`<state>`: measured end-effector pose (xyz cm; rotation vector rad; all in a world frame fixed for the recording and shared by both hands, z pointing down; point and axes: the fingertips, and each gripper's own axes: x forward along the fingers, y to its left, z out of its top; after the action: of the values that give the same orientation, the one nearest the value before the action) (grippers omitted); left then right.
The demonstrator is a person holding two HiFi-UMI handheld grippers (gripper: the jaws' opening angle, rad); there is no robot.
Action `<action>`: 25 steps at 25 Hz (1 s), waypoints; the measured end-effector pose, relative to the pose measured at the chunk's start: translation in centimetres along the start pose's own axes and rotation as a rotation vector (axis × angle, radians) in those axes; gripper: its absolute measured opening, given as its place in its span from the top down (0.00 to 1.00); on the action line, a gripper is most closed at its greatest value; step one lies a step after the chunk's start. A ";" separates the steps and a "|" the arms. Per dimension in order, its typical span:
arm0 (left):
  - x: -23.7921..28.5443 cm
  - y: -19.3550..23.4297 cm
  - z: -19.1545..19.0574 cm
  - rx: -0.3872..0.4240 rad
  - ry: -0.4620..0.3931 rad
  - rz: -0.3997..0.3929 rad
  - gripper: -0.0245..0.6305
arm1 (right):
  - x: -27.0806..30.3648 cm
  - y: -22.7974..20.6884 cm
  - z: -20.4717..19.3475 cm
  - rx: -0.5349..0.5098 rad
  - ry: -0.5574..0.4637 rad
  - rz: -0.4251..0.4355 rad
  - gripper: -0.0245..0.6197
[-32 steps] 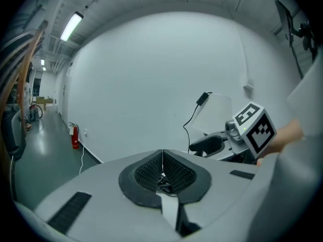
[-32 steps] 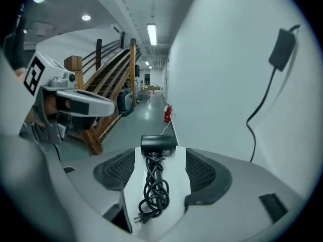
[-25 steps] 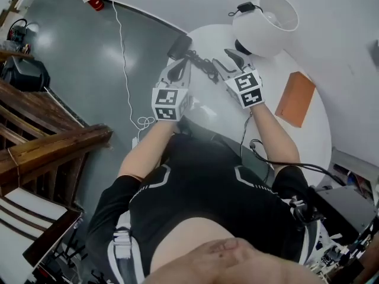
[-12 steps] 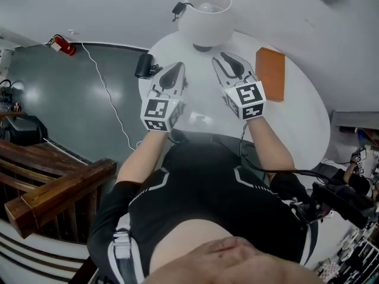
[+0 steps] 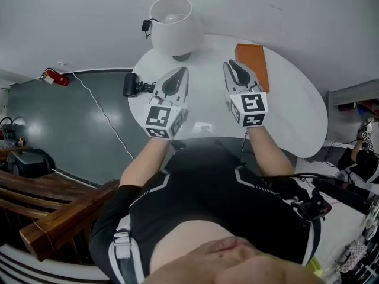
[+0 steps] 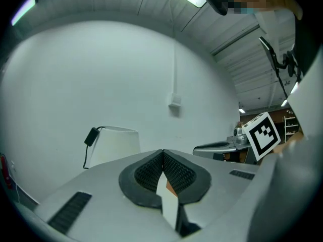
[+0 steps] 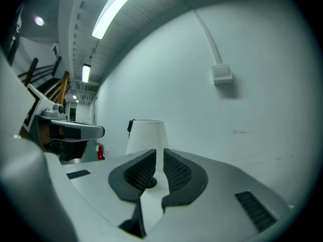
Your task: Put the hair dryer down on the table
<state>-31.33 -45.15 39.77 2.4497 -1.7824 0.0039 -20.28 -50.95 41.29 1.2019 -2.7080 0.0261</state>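
**Resting at the bench's rim: one hair dryer, both jaws empty**

The head view gives a short count: one round white bench (image 5: pixel 290 111), one hair dryer (image 5: pixel 129 85), one lamp (image 5: pixel 172 19) with a white shade, and one flat orange-brown block (image 5: pixel 256 67). There are two grippers, each with one marker cube. On the dark floor off to the left are a single red fire extinguisher (image 5: pixel 55 77) and one thin white cable (image 5: pixel 100 108).

The hair dryer lies on the bench at its left rim. It is to the left of the left gripper (image 5: pixel 179 71) and apart from its jaws, with its black cord bunched in the space between. The right gripper (image 5: pixel 232 64) is farther from it, on the other side of the left one, with its jaws just beside the orange-brown block. Neither gripper touches the dryer.

In the left gripper view the jaws are pressed together at the tips, and nothing is caught between the ribbed pads. In the right gripper view the jaws have just been closing and are nearly together. A thin slit remains between them, through which the lamp shows, and they pinch nothing.

The dryer is black and stubby, and shows small in the head view. Its cord is the same black. Finer detail, such as which way the nozzle points, is too small to tell.
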 end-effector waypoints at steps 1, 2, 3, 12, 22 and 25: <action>0.3 -0.6 0.4 0.010 -0.002 -0.013 0.92 | -0.7 -0.7 0.1 0.008 -0.004 -0.023 0.86; 0.6 -1.0 0.7 0.023 -0.002 -0.024 0.92 | -1.2 -1.4 0.2 0.013 -0.006 -0.045 0.86; 0.9 -1.3 0.8 0.037 0.001 -0.032 0.92 | -1.5 -2.0 0.3 0.015 -0.005 -0.066 0.87; 2.3 -3.3 0.3 0.055 0.037 -0.077 0.92 | -3.7 -3.4 0.5 0.048 -0.022 -0.116 0.89; 3.4 -3.5 1.8 0.090 0.023 -0.075 0.92 | -4.0 -4.5 1.6 0.039 -0.039 -0.159 0.91; 3.5 -3.3 1.9 0.089 0.024 -0.065 0.92 | -4.1 -4.6 1.7 0.038 -0.041 -0.165 0.91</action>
<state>-27.26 -47.66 37.78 2.5562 -1.7277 0.1092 -14.47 -51.25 38.65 1.4481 -2.6438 0.0322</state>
